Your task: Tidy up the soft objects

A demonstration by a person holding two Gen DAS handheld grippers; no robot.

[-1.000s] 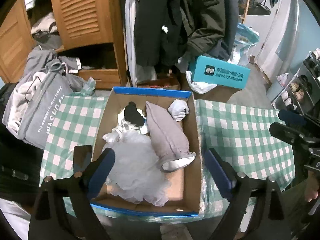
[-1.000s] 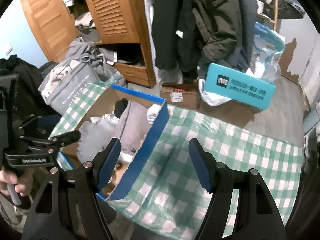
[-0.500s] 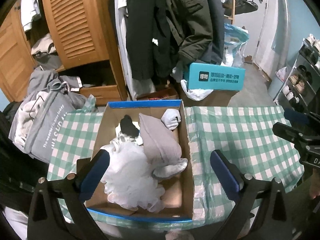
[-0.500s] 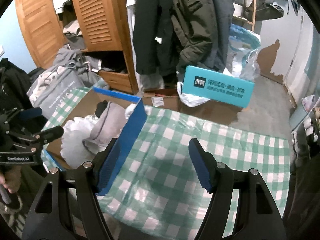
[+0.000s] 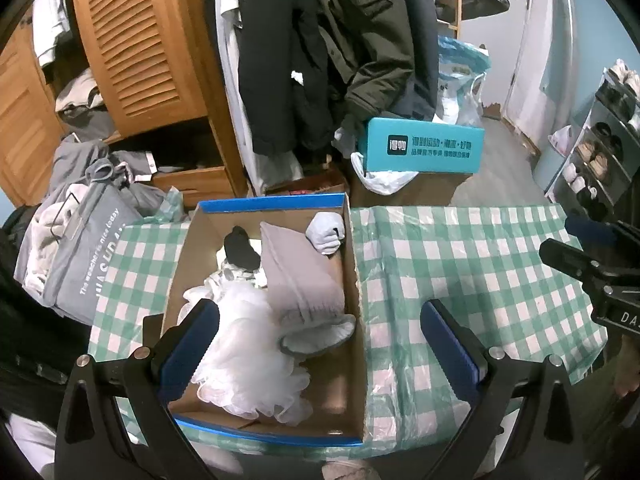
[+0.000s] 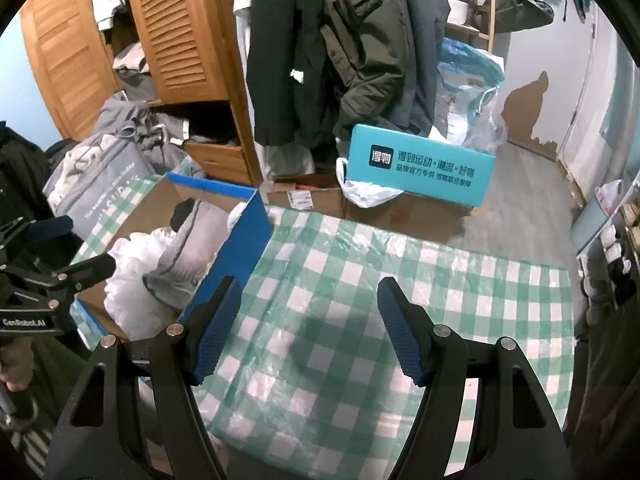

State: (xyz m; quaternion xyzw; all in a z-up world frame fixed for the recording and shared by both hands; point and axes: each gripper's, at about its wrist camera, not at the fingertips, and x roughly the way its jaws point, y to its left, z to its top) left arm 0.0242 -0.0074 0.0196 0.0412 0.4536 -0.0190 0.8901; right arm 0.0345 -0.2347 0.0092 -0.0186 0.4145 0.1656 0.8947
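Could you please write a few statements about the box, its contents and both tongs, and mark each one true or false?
1. The white mesh puff lies inside the box. True.
2. The left tongs are shut on the grey slipper. False: they are open and hold nothing.
3. The right tongs are open above the checked cloth. True.
4. The teal carton sits inside the box. False: it is behind the table, on the floor clutter.
5. A black sock lies in the box beside the slipper. True.
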